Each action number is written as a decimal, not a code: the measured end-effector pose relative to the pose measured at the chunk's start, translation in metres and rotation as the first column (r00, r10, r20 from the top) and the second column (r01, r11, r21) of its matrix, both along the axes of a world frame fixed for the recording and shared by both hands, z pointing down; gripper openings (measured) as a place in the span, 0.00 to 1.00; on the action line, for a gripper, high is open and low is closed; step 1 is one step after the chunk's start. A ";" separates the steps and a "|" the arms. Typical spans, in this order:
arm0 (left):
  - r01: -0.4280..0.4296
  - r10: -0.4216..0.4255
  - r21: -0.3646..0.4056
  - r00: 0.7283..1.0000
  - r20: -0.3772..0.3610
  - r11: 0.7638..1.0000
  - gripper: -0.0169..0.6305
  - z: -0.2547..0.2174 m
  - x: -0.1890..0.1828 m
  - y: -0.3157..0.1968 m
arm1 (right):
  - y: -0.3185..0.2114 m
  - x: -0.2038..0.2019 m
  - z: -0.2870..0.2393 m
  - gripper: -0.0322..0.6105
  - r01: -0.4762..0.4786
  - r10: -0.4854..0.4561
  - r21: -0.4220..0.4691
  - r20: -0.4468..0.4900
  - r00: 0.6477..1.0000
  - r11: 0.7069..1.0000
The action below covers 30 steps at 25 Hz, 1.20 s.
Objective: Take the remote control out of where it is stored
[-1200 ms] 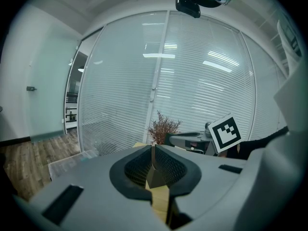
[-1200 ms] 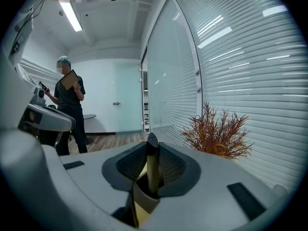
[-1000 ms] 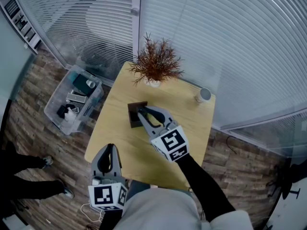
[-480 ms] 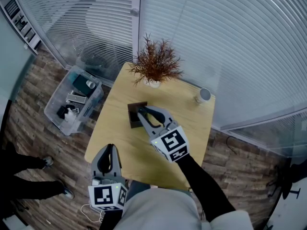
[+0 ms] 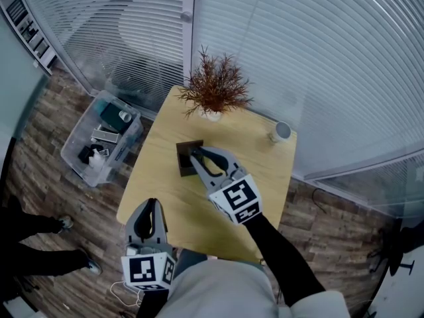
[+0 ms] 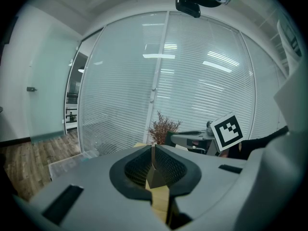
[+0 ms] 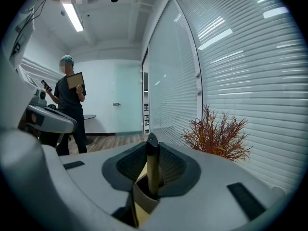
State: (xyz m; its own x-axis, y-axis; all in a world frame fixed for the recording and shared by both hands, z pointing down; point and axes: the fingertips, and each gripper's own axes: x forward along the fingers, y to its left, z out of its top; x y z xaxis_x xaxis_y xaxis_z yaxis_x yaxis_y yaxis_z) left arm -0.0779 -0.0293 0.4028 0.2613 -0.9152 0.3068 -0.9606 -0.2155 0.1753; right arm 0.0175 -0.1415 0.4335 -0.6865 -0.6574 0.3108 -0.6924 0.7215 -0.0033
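Note:
A slim dark remote control (image 7: 152,150) stands upright in a small dark brown holder (image 5: 183,159) in the middle of the pale wooden table (image 5: 265,171). My right gripper (image 5: 195,153) reaches over the holder, and its pads press on the remote from both sides in the right gripper view. The remote's lower part sits inside the holder (image 7: 143,200). My left gripper (image 5: 152,204) hangs near the table's front left edge, well clear of the holder. Its jaws meet with nothing between them (image 6: 153,159).
A potted dried red-brown plant (image 5: 215,88) stands at the table's far edge, and a small cup (image 5: 281,132) at the far right corner. A clear plastic bin (image 5: 99,138) with items lies on the floor to the left. Glass walls with blinds stand behind. A person (image 7: 71,109) stands nearby.

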 end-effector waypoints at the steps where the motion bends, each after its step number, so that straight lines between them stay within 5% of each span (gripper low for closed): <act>1: 0.000 0.000 0.000 1.000 0.001 1.000 0.07 0.000 0.000 0.000 | 0.000 0.000 0.000 0.17 0.000 0.000 0.000 0.001 1.000 1.000; 30: -0.004 0.004 0.004 1.000 -0.005 1.000 0.07 -0.001 0.002 0.003 | 0.006 0.002 -0.011 0.17 -0.004 0.004 0.013 0.012 1.000 1.000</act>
